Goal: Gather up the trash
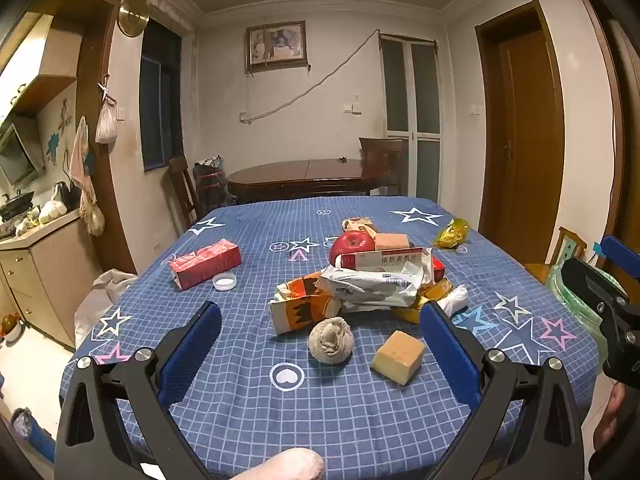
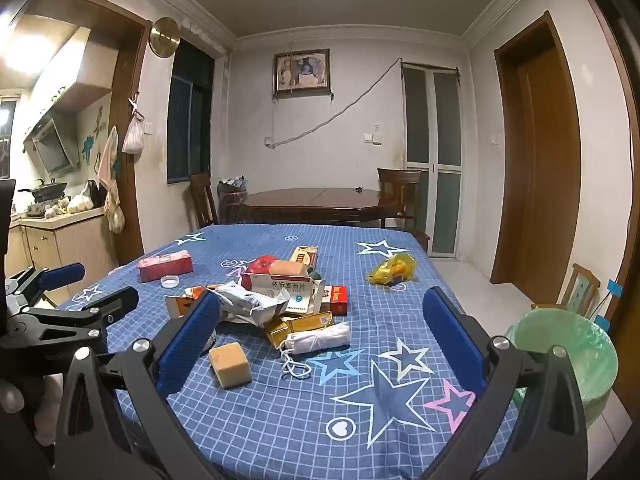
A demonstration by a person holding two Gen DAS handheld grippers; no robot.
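Left wrist view: left tool (image 1: 320,344) stands wide and empty, a balled sock (image 1: 330,341) and yellow sponge block (image 1: 398,356) just ahead between its fingers. Right tool (image 2: 320,336) gapes too, empty. Risk: grabbing the apple (image 1: 352,245) amid the wrapper pile (image 1: 374,286), or toppling it, missing the bin (image 2: 568,356) at the right.

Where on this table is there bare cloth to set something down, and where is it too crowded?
Free: the near edge of the tablecloth, in front of the sponge block and the face mask. Also the far strip behind the pile, and the stretch between the pile and the yellow bag. Crowded: the middle, where the apple, the medicine box and wrappers overlap.
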